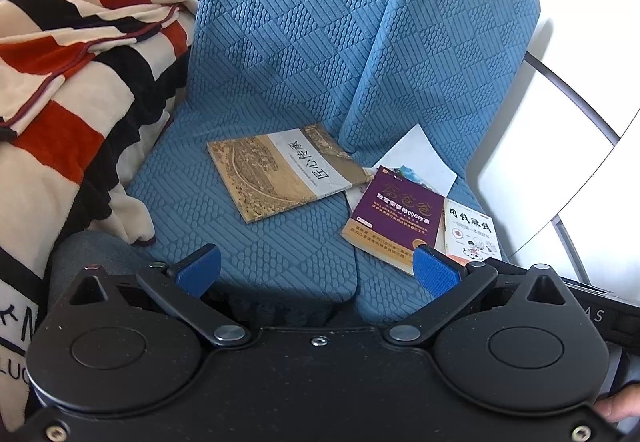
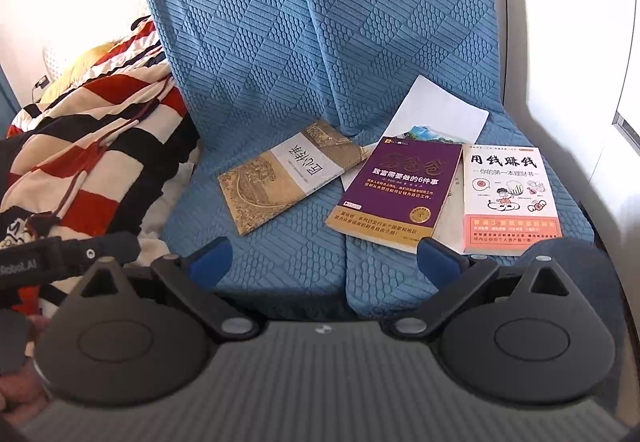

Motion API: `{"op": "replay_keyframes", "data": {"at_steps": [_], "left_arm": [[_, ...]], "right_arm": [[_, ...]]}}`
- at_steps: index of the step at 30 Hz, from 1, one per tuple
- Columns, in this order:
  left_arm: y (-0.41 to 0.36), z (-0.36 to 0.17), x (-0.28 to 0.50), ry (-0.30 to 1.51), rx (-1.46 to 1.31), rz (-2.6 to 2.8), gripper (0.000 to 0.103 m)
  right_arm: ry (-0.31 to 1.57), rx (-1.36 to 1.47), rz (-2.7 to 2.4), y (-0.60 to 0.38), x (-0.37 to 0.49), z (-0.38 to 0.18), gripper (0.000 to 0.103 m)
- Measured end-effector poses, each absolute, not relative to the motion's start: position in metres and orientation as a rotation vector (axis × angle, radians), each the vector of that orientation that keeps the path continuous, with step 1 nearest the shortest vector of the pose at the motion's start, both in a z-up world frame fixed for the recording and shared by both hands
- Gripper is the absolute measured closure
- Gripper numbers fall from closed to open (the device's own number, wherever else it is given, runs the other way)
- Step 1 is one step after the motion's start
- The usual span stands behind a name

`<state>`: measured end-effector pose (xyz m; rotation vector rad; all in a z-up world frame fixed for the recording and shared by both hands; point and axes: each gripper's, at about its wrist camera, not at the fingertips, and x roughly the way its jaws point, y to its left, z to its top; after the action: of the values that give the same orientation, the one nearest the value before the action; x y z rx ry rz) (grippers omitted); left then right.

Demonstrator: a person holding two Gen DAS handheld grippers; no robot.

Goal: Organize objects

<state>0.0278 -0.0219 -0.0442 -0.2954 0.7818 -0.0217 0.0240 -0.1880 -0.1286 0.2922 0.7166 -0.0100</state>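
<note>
Books on blue seat cushions — tan, purple, white-and-orange — both grippers spread wide, empty.

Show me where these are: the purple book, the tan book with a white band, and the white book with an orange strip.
Purple book (image 2: 404, 181): right wrist view, middle of its cover.
Tan book with a white band (image 1: 280, 171): left wrist view, cover centre.
White book with an orange strip (image 2: 506, 193): right wrist view, cover centre.
</note>
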Motion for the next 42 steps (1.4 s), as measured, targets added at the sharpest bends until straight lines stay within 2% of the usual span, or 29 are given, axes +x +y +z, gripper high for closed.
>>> {"op": "replay_keyframes", "data": {"at_steps": [18, 42], "left_arm": [[-0.036, -0.039, 0.022, 0.75, -0.262, 0.03, 0.001], [-0.017, -0.04, 0.064, 0.719, -0.244, 0.063, 0.001]], "right_arm": [[0.723, 0.302, 0.019, -0.201, 0.018, -0.139, 0.002], [0.702, 0.247, 0.104, -0.181, 0.061, -0.146, 0.002]]}}
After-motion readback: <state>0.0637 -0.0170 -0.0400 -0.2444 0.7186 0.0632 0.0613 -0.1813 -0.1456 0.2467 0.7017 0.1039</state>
